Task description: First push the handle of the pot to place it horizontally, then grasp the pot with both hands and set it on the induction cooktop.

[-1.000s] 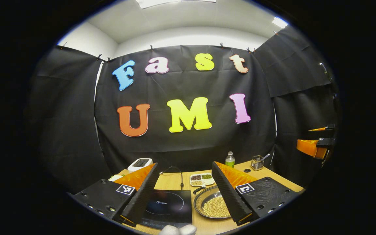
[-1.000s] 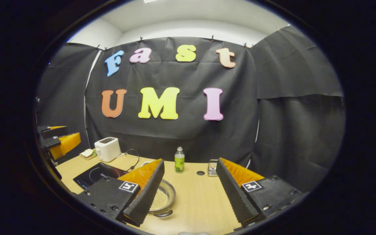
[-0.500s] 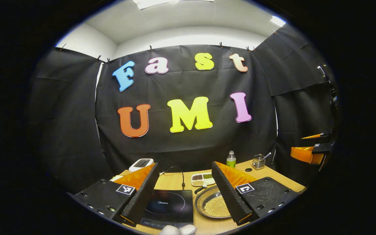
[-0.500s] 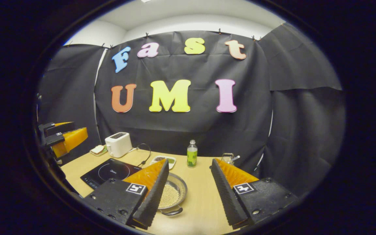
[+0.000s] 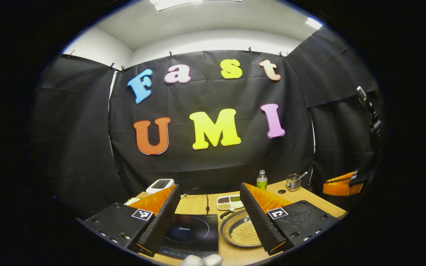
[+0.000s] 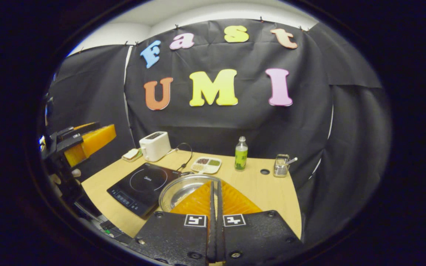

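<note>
The shallow metal pot (image 5: 240,232) holds pale beans and sits on the wooden table right of the black induction cooktop (image 5: 190,233). A dark handle (image 5: 226,214) sticks out at its far left rim. My left gripper (image 5: 209,186) hovers open above the cooktop and the pot's left side, nothing between its fingers. In the right gripper view the pot (image 6: 178,189) lies just beyond my right gripper (image 6: 215,182), which is shut with its fingers pressed together and hides the pot's near part. The cooktop (image 6: 142,184) is to the left there. The right gripper (image 5: 342,184) also shows at the far right.
At the table's back stand a white toaster (image 6: 155,146), a small plate (image 6: 131,154), a divided tray of beans (image 6: 206,165), a green bottle (image 6: 240,158) and a metal holder (image 6: 281,166). A cable (image 6: 183,155) runs from the cooktop. The left gripper (image 6: 87,142) hangs over the table's left edge.
My right gripper has shut its fingers and has tipped down and forward over the pot's near side. The left gripper has barely moved.
</note>
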`<move>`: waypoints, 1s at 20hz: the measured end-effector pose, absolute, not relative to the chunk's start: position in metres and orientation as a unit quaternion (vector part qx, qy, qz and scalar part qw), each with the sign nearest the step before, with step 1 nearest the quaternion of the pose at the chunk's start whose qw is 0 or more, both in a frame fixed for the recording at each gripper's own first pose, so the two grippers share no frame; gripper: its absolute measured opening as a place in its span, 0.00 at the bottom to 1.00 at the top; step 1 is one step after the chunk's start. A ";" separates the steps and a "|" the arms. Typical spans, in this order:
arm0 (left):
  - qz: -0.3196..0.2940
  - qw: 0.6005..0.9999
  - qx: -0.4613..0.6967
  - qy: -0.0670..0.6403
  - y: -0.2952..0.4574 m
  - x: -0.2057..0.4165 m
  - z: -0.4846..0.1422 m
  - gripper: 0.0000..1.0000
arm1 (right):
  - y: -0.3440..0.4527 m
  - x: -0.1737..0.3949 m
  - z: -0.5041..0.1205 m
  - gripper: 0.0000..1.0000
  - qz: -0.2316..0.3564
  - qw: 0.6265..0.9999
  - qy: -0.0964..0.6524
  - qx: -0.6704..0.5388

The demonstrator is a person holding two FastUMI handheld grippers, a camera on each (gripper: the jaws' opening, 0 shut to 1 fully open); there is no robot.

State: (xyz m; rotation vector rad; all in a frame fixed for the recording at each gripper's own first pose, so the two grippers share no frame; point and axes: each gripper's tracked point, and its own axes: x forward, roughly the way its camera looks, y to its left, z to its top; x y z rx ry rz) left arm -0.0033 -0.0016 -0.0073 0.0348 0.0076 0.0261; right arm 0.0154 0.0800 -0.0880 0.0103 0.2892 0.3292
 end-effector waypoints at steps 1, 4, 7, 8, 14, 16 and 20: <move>0.013 1.000 0.018 0.004 -0.001 -0.004 -0.008 0.96 | 0.084 0.014 -0.098 0.01 0.167 0.974 0.154 0.001; 0.015 1.000 0.017 0.007 -0.002 -0.006 -0.010 0.96 | 0.100 0.009 -0.136 0.04 0.188 0.964 0.189 0.002; 0.013 1.000 0.018 0.007 -0.004 -0.007 -0.009 0.96 | 0.108 0.006 -0.172 0.03 0.198 0.955 0.223 -0.005; 0.012 1.000 0.018 0.007 -0.005 -0.009 -0.009 0.96 | 0.110 0.005 -0.186 0.04 0.198 0.952 0.234 -0.006; 0.010 1.000 0.016 0.012 -0.010 -0.016 -0.010 0.96 | 0.123 0.001 -0.254 0.04 0.206 0.933 0.295 -0.004; 0.011 1.000 0.016 0.012 -0.011 -0.018 -0.009 0.96 | 0.129 0.001 -0.270 0.01 0.213 0.927 0.308 0.000; 0.017 1.000 0.024 0.010 -0.009 -0.024 -0.007 0.96 | 0.130 0.007 -0.287 0.04 0.210 0.922 0.325 0.006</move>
